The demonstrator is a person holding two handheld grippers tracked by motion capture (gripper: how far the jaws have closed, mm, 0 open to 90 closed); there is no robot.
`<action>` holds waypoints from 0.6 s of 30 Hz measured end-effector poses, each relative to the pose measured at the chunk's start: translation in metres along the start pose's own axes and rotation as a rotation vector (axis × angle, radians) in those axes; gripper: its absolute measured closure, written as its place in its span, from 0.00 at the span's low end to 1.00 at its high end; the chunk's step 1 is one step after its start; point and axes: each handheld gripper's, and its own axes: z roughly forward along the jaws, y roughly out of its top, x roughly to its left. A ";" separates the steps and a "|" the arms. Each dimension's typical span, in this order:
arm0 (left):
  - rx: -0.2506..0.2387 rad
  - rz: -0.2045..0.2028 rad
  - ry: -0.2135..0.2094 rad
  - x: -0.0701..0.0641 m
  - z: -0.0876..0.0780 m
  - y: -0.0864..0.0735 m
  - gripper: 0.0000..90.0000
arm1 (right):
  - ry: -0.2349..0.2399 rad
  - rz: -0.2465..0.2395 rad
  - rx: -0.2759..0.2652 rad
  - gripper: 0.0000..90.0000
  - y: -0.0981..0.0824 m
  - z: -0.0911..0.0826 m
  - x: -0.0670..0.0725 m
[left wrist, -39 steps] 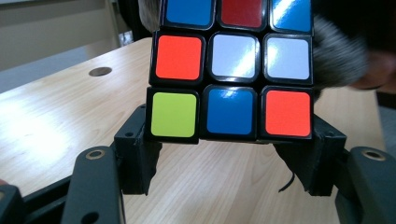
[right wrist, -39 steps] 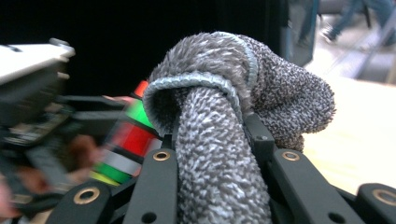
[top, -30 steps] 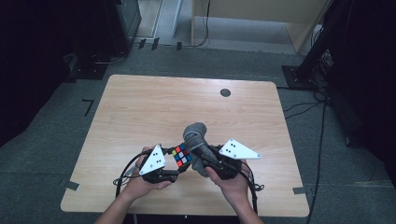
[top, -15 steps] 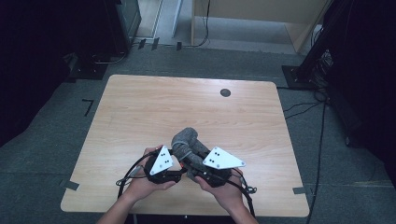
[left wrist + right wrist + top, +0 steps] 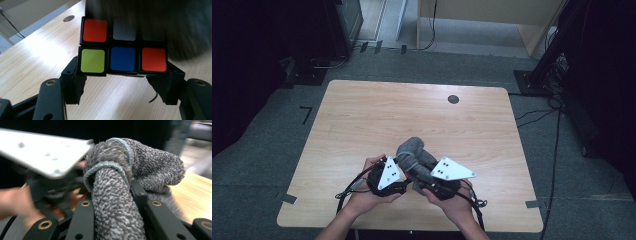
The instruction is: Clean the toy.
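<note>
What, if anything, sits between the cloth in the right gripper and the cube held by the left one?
Nothing visible does. The left gripper clamps the puzzle cube by its lower row, and the grey cloth held in the right gripper already darkens the cube's top edge, apparently against it.

A light wooden table (image 5: 362,125) on grey carpet (image 5: 272,165) — dim surroundings, perhaps dark equipment stands (image 5: 557,45).
</note>
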 end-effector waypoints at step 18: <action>-0.251 -0.091 -0.177 0.020 -0.027 -0.004 0.38 | -0.036 0.278 -0.099 0.80 -0.013 -0.018 -0.047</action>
